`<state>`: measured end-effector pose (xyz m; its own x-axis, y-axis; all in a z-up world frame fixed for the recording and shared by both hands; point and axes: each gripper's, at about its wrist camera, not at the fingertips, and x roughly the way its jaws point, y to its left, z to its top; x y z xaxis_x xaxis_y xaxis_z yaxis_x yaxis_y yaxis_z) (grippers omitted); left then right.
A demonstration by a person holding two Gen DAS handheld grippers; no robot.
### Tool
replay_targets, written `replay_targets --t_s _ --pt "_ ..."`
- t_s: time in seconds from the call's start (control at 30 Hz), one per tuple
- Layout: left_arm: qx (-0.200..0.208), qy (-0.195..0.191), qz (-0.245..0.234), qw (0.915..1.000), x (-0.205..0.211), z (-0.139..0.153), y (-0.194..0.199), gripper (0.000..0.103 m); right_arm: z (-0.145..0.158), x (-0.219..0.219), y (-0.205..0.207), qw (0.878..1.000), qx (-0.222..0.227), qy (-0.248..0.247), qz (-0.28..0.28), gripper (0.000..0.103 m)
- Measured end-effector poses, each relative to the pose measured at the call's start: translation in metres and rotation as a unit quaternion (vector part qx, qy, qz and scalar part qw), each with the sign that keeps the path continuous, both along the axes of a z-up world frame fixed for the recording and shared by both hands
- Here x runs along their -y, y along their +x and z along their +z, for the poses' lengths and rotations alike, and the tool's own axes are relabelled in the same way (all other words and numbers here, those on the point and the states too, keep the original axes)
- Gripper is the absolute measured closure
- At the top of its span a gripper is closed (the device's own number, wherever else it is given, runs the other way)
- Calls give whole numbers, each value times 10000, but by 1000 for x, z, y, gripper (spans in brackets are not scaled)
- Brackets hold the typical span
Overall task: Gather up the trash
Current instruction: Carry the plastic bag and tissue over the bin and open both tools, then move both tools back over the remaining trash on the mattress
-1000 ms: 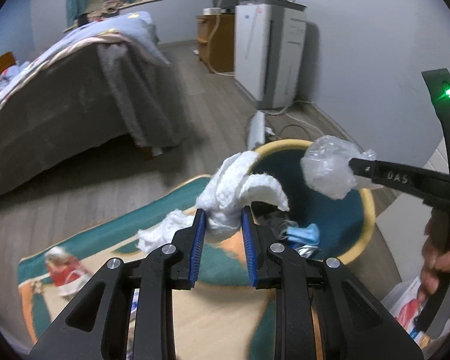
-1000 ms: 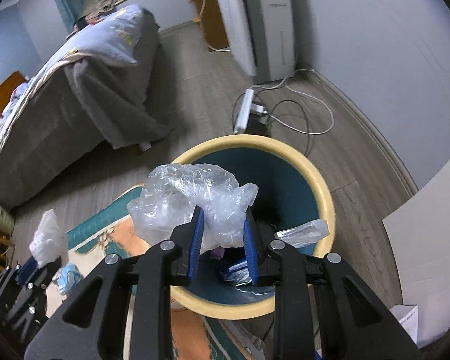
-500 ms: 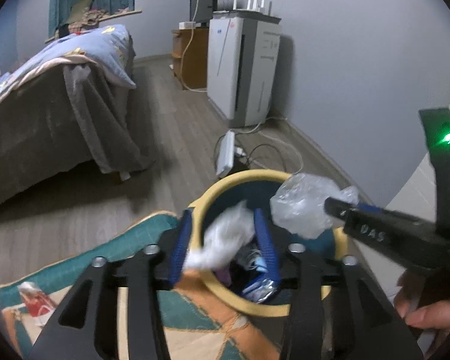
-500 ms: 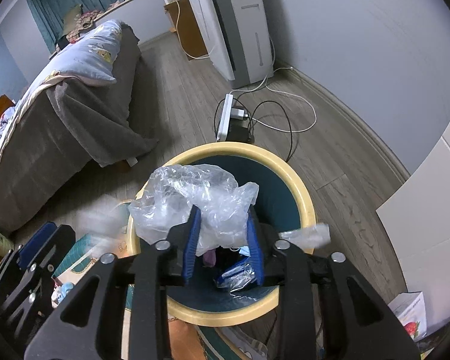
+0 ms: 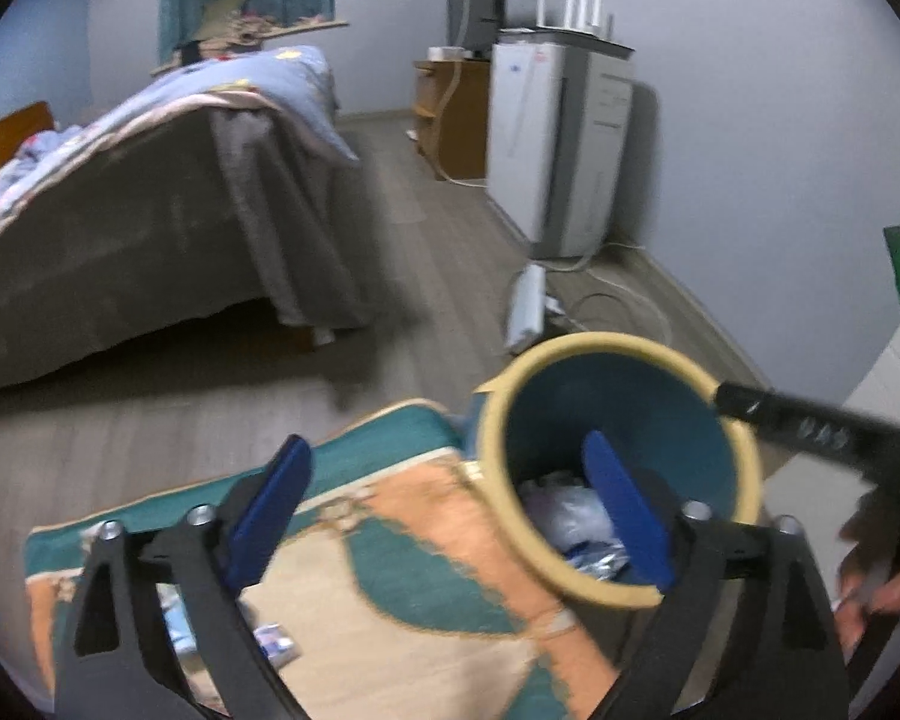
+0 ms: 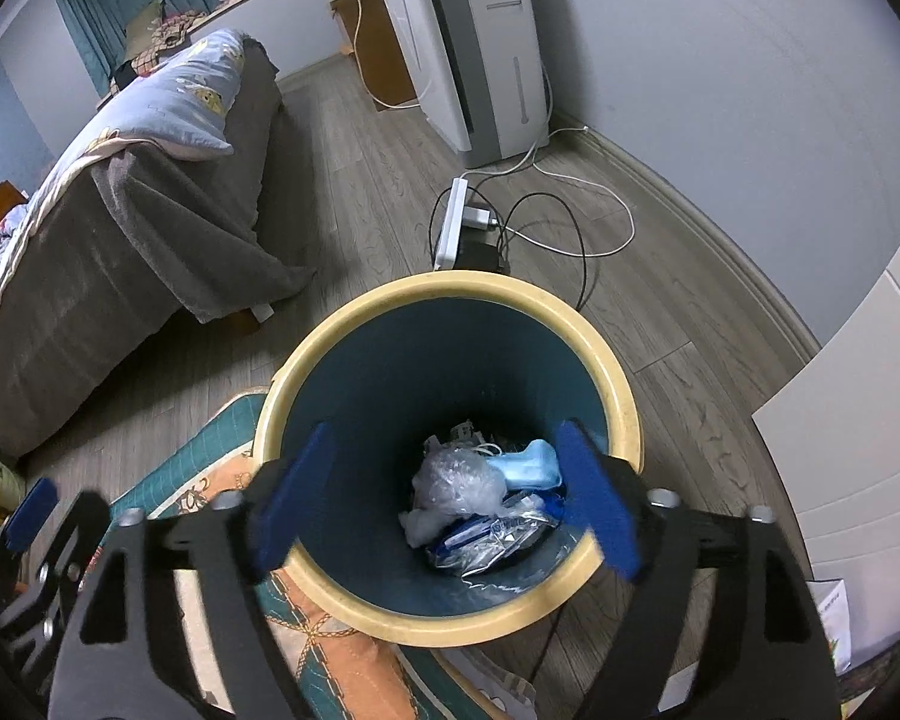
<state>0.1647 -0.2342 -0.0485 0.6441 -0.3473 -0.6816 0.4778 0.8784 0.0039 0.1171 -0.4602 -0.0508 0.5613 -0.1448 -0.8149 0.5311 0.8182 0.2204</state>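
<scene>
Both tongs are spread wide and hold nothing: my left gripper [image 5: 450, 504] hangs over the patterned teal-and-orange rug [image 5: 390, 588], my right gripper [image 6: 444, 492] directly above the round teal bin with a cream rim [image 6: 621, 396]. Below my right fingertips, at the bin's bottom, lie a crumpled clear plastic bag [image 6: 456, 483], a pale blue face mask [image 6: 531, 465] and silvery wrappers [image 6: 498, 540]. Beyond the bin sit a white power strip [image 6: 450, 231], then a tall white air purifier [image 6: 480, 42]. Far left stands a grey-draped bed [image 6: 120, 228].
</scene>
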Motion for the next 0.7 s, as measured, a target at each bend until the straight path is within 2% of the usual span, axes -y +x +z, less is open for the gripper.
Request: replay_targets --t_s 0.17,0.3,0.5,0.63,0.7 --pt "-64 213 356 9991 -36 -8 1 10 1 -7 2 10000 -8 -32 68 9" --pt "-173 208 729 9970 -72 -6 4 9 3 -15 4 9999 -9 -63 145 6" --pt "-223 341 1071 9934 -125 0 1 8 7 -33 10 9992 35 -111 383 6" --pt "-128 593 1250 9903 -159 5 -5 8 12 -57 16 9968 62 -289 743 6" --pt "-163 583 1363 9888 -173 7 -8 8 14 -71 19 9946 82 -347 971 6"
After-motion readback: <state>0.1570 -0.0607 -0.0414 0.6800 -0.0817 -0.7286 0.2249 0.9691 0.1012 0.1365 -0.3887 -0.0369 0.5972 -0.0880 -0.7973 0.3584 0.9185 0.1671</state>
